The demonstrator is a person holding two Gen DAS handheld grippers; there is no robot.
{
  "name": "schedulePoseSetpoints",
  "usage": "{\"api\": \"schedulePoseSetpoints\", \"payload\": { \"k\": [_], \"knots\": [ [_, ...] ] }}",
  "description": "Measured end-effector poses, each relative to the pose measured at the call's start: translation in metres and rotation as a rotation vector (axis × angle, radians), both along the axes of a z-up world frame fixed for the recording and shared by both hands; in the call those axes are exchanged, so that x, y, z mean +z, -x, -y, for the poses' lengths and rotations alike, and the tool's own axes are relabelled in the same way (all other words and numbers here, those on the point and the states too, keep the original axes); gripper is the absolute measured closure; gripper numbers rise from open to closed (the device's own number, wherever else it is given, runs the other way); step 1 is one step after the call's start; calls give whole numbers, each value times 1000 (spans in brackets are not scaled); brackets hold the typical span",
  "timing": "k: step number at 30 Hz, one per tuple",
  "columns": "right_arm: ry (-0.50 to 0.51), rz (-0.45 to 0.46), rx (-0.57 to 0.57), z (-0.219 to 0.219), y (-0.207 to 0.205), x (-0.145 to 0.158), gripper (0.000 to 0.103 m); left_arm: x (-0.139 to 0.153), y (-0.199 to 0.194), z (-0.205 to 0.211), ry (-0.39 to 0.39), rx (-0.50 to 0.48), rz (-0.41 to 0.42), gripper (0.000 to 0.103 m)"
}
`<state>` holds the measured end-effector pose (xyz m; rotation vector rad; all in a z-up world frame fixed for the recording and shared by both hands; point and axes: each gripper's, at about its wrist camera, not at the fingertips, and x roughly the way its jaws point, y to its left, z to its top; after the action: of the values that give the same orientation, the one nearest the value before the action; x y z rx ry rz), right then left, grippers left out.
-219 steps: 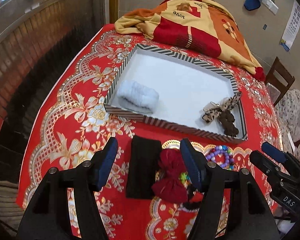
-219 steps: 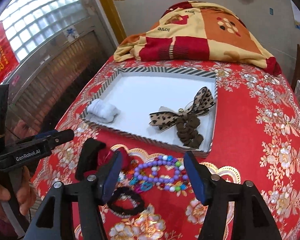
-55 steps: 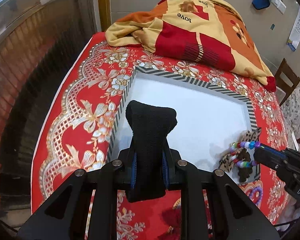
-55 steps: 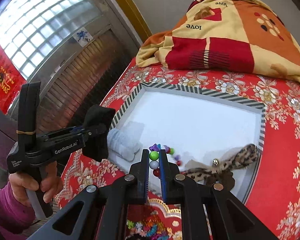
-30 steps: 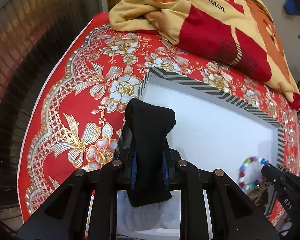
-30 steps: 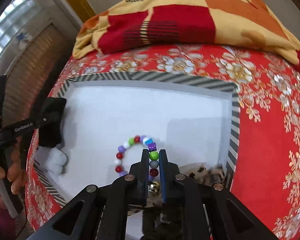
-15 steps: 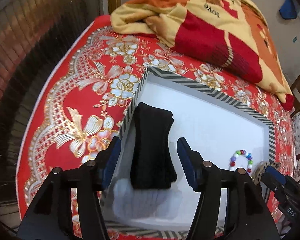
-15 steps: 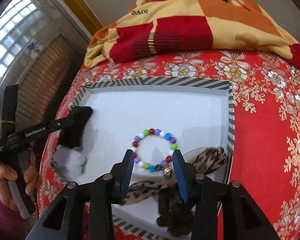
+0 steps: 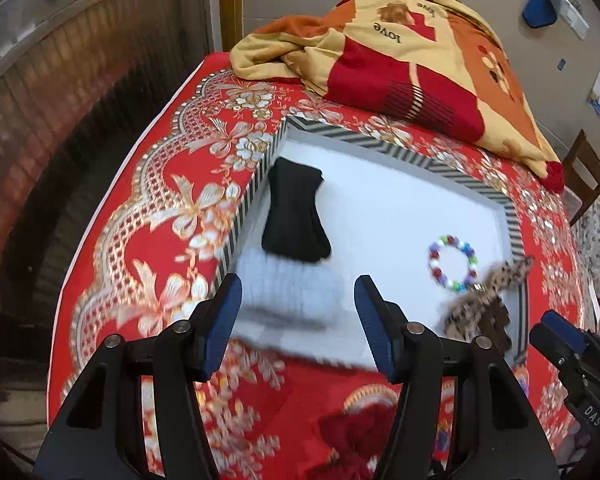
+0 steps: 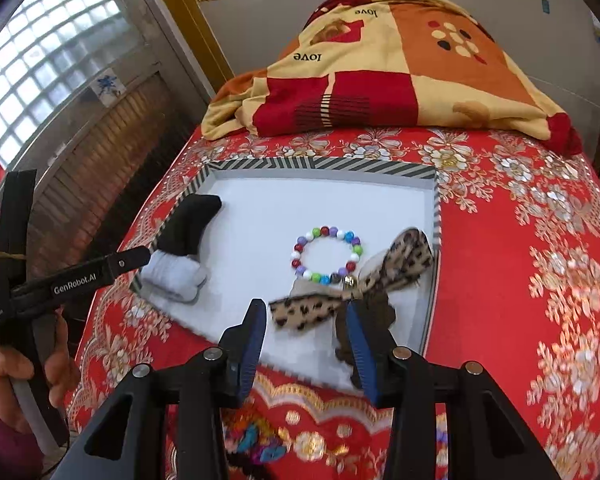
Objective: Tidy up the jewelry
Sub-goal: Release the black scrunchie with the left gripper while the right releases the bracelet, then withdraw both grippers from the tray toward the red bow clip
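A white tray with a striped rim [image 9: 384,146] [image 10: 320,166] lies on the red floral cloth. In it are a black headband [image 9: 296,212] [image 10: 190,222], a white fluffy band [image 9: 288,284] [image 10: 174,274], a coloured bead bracelet [image 9: 454,258] [image 10: 326,256] and a leopard-print bow [image 9: 488,300] [image 10: 352,284]. My left gripper [image 9: 298,318] is open and empty above the tray's near left edge. My right gripper [image 10: 306,346] is open and empty above the tray's near right edge, by the bow.
A folded yellow and red blanket [image 9: 400,44] [image 10: 380,64] lies behind the tray. A dark red hair tie [image 9: 356,424] and colourful small pieces [image 10: 256,444] lie on the cloth in front of the tray. A wooden chair [image 9: 586,172] stands at the right.
Both grippers have drawn back toward the tray's near edge, open. The black headband and the bead bracelet stay where they were let go in the tray.
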<state>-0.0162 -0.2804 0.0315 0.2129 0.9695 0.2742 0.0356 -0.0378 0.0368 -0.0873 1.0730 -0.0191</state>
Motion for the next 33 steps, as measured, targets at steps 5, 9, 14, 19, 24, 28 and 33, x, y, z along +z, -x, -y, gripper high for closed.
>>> {"api": "schedulePoseSetpoints", "payload": {
  "k": [5, 9, 14, 19, 24, 28, 33],
  "knots": [
    [2, 8, -7, 2, 26, 3, 63, 7, 30, 10, -10, -13, 15, 44],
    [11, 17, -4, 4, 45, 7, 63, 11, 53, 19, -16, -23, 23, 44],
    [12, 16, 0, 8, 65, 9, 60, 14, 79, 27, -18, -32, 25, 44],
    [19, 17, 15, 9, 84, 9, 58, 16, 99, 32, -22, -35, 29, 44],
    [28, 12, 17, 13, 100, 8, 56, 17, 114, 36, -22, -40, 26, 44],
    [33, 0, 8, 19, 109, 7, 51, 15, 121, 40, -14, -50, 16, 44],
    [47, -14, -6, 27, 121, 8, 50, 13, 123, 40, 12, -50, 3, 45]
  ]
}}
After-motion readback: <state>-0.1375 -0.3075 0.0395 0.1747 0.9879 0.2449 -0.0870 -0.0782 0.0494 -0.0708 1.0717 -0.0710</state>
